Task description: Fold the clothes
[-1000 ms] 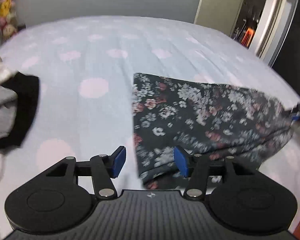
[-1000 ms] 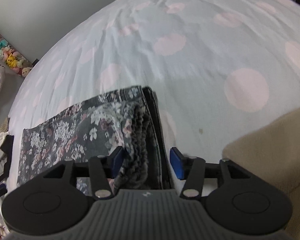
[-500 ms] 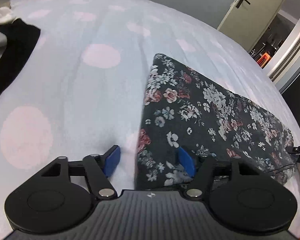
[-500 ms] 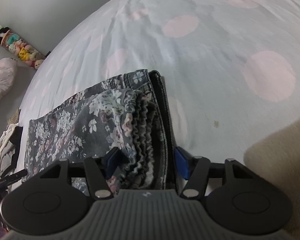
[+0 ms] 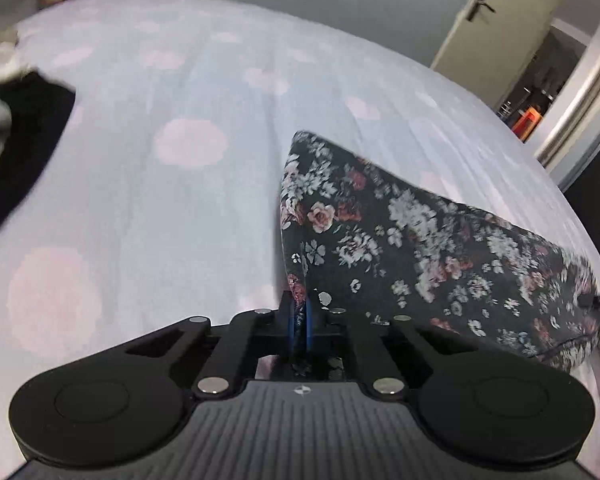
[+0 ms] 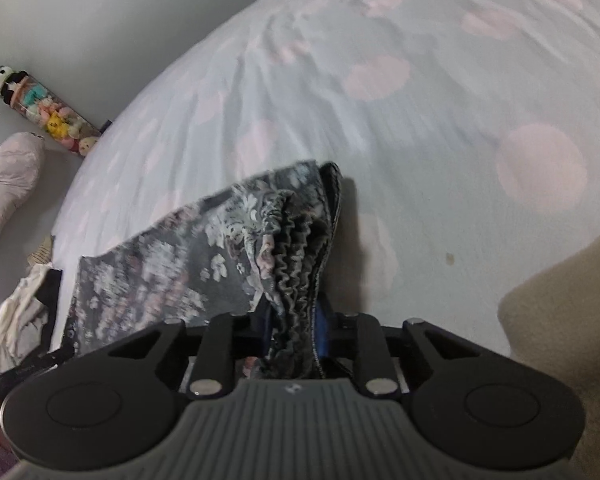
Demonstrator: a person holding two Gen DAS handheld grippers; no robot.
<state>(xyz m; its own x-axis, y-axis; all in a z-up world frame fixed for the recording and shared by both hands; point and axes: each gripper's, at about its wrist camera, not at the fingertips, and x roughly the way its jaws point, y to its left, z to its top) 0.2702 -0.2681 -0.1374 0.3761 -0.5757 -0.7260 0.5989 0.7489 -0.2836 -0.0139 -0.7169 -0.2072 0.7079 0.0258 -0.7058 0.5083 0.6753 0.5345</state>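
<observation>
2 corners of the floral garment (image 5: 400, 248) on the bed (image 5: 188, 208) are in my grip: my left gripper (image 5: 299, 326) is pinched tight on its hem, my right gripper (image 6: 296, 330) is closing on the ruffled waistband. 1 fold looks done; the next remains.

A soft, matt floral garment (image 5: 420, 240) with a ruffled elastic waistband (image 6: 296, 248) lies on a smooth, lightly creased cotton-looking bedsheet (image 5: 180, 208).
</observation>
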